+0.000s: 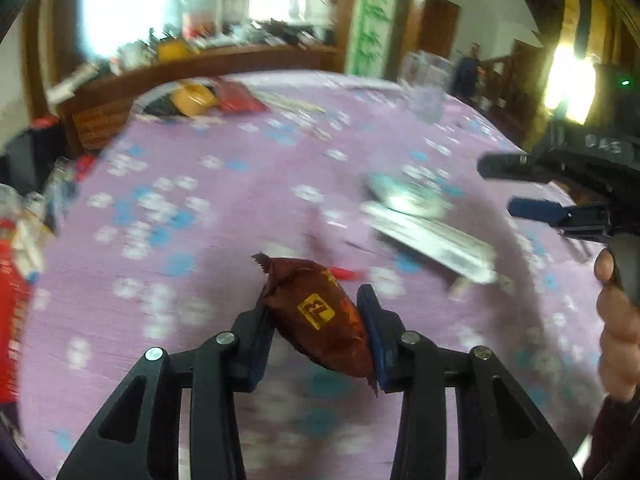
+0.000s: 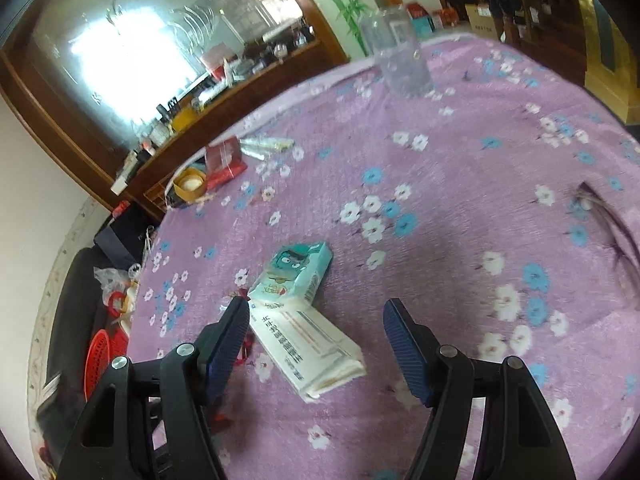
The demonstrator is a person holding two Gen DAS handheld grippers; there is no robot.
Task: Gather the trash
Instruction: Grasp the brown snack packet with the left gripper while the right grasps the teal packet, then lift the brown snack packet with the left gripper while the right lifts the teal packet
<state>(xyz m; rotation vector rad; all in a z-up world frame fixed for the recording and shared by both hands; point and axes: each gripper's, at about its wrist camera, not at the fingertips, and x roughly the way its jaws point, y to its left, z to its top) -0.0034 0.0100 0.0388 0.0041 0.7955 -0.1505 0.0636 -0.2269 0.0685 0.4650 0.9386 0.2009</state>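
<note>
Wrapper caught, box waiting.
My left hand-held gripper (image 1: 316,330) pinches the brown wrapper (image 1: 320,316); my right hand-held gripper (image 2: 316,344) gapes over the white box (image 2: 308,344).

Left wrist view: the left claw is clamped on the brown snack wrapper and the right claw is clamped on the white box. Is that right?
Not quite. The left claw is clamped on the brown snack wrapper, but the right claw is open. The right wrist view shows its fingers standing apart around the white box, which lies on the purple floral tablecloth.
</note>
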